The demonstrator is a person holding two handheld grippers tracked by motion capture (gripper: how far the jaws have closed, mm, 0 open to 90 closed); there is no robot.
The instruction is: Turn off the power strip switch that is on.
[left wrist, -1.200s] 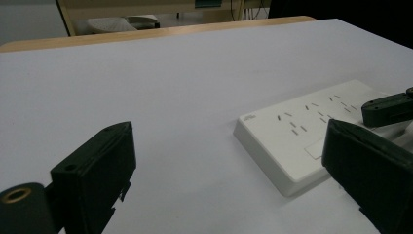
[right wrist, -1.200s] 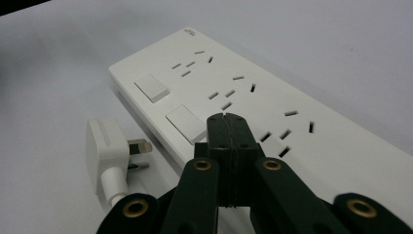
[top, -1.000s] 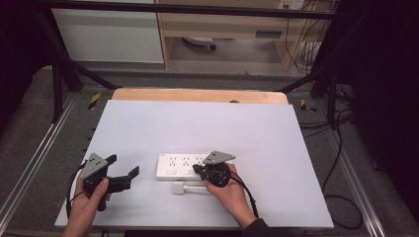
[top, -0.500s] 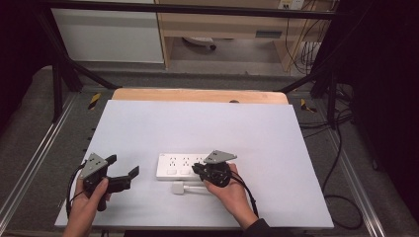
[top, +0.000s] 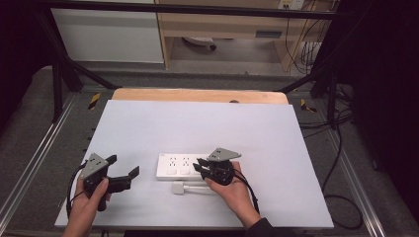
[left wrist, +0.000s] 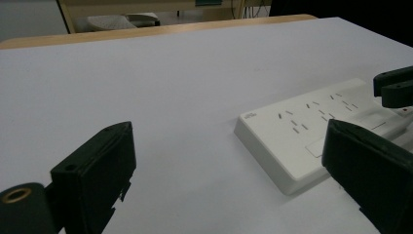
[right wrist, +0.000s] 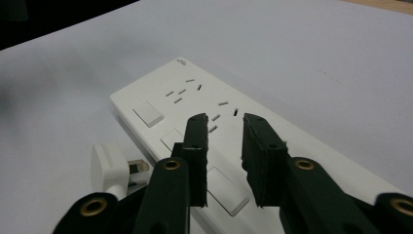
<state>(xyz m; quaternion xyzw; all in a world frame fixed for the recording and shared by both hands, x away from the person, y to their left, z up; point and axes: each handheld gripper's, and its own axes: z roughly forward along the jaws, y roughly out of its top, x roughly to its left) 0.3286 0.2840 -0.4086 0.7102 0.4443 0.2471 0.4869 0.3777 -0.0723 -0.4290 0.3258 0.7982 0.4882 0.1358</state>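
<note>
Slightly parted by now, with nothing between them, the right gripper's (right wrist: 224, 146) jaws have just been opening above the power strip (top: 184, 165) at table centre, its plug (top: 179, 188) left at 6 o'clock, while the left gripper (top: 123, 175) is held wide open and empty at 9 o'clock, seemingly in wait.

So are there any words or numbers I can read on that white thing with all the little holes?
Small mark at one corner of the white power strip: too small and blurred to read.
White plug beside it: no writing to be seen.
White tabletop: no words or numbers.
</note>
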